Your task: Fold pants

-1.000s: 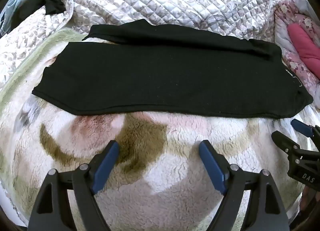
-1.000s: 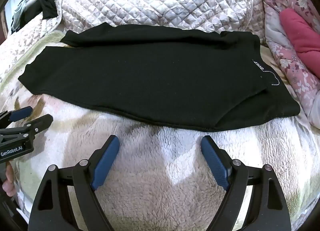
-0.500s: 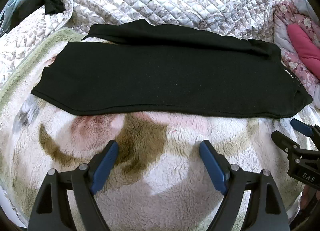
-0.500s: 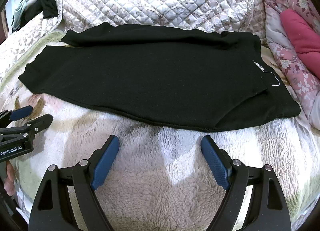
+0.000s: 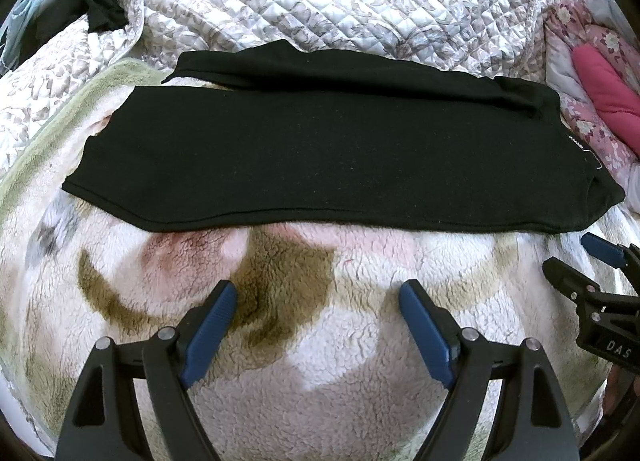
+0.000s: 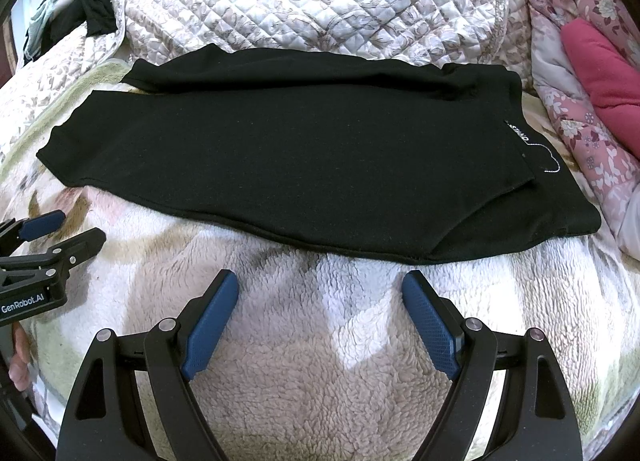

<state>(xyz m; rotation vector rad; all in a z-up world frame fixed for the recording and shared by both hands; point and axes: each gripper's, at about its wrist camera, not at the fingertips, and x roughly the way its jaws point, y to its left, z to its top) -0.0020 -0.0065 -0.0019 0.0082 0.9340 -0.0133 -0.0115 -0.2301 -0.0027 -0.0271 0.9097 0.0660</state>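
Observation:
Black pants (image 5: 320,153) (image 6: 288,165) lie flat across a fluffy patterned blanket (image 5: 304,325), waist to the right, leg ends to the left, one leg folded over the other. A white label shows near the waist (image 6: 524,137). My left gripper (image 5: 316,297) hovers open over the blanket, short of the pants' near hem. My right gripper (image 6: 320,289) is open too, just in front of the near hem toward the waist end. Each gripper shows at the edge of the other's view: the right one (image 5: 576,257), the left one (image 6: 60,229). Nothing is held.
A quilted floral bedspread (image 5: 340,1) rises behind the pants. Pink floral bedding with a pink cushion (image 6: 600,65) sits at the right. Dark clothes (image 5: 96,1) lie heaped at the far left. A hand (image 6: 20,357) shows at the left edge.
Both grippers have barely moved; the view has shifted only slightly, with the pants a touch further away in the left wrist view. Both stay open.

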